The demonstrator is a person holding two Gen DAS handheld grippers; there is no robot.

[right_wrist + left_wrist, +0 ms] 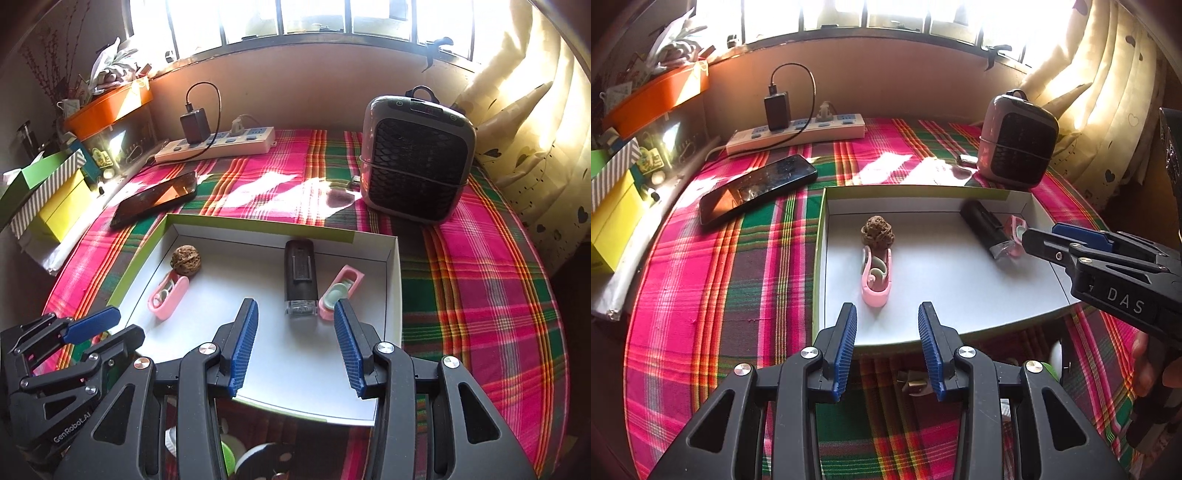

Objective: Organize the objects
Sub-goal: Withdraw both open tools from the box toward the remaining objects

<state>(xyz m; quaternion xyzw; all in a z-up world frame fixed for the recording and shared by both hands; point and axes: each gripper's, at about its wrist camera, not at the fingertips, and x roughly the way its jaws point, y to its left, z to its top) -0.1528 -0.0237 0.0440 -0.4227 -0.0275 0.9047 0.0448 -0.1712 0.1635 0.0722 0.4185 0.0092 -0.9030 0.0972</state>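
Right wrist view: white tray (391, 280) on the plaid-covered bench (480, 295) holds a black lighter-like device (300, 280), a pink case (341, 291) touching its right side, a second pink case (168, 299) and a walnut (186, 260). Right hand-held gripper (295, 350) hangs released, empty, just short of the device. Left hand-held gripper (888, 350) likewise released at the near rim. Judgement: centre the jaws on one item before closing; the touching pair risks a double pinch.
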